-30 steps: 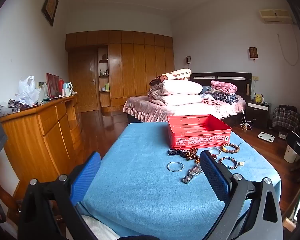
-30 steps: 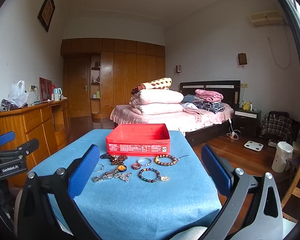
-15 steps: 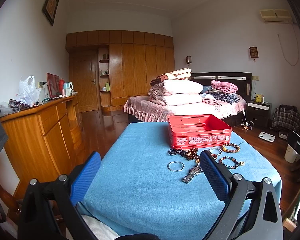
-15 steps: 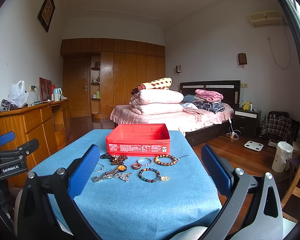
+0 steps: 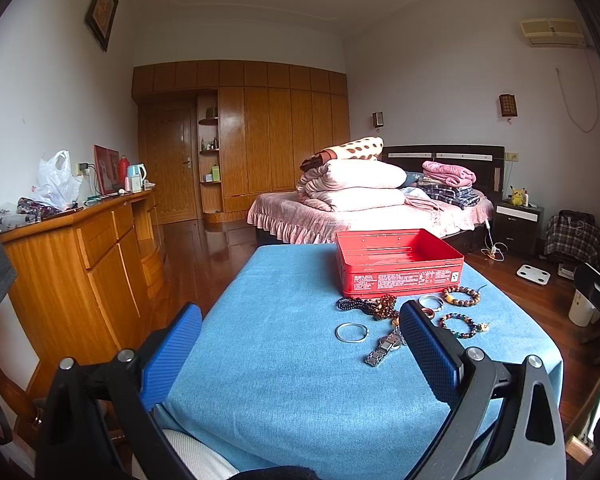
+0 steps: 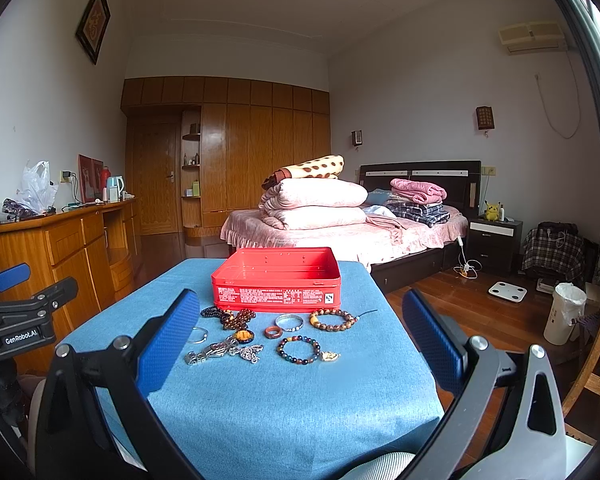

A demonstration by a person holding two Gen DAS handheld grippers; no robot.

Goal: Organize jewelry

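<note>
Both the left gripper [image 5: 300, 344] and right gripper [image 6: 300, 330] hover spread wide and empty over the near edge of the blue-clothed table [image 6: 284, 408]. The jewelry lies bunched just before the open red tin [image 6: 276, 280], mid-table. Because the beaded necklace [image 6: 230, 316] and watch [image 6: 210, 353] touch neighbouring pieces, a pinch could drag several along or snag the cloth.

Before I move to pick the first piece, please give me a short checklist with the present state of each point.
1. Red tin open, inside appears empty: ok.
2. Left gripper jaws open, holding nothing: ok.
3. Right gripper jaws open, holding nothing: ok.
4. Multicolour bead bracelet lies apart from its neighbours: ok.
5. Watch and chain separate: cannot tell.
6. Blue cloth bare between jaws and jewelry: ok.
</note>
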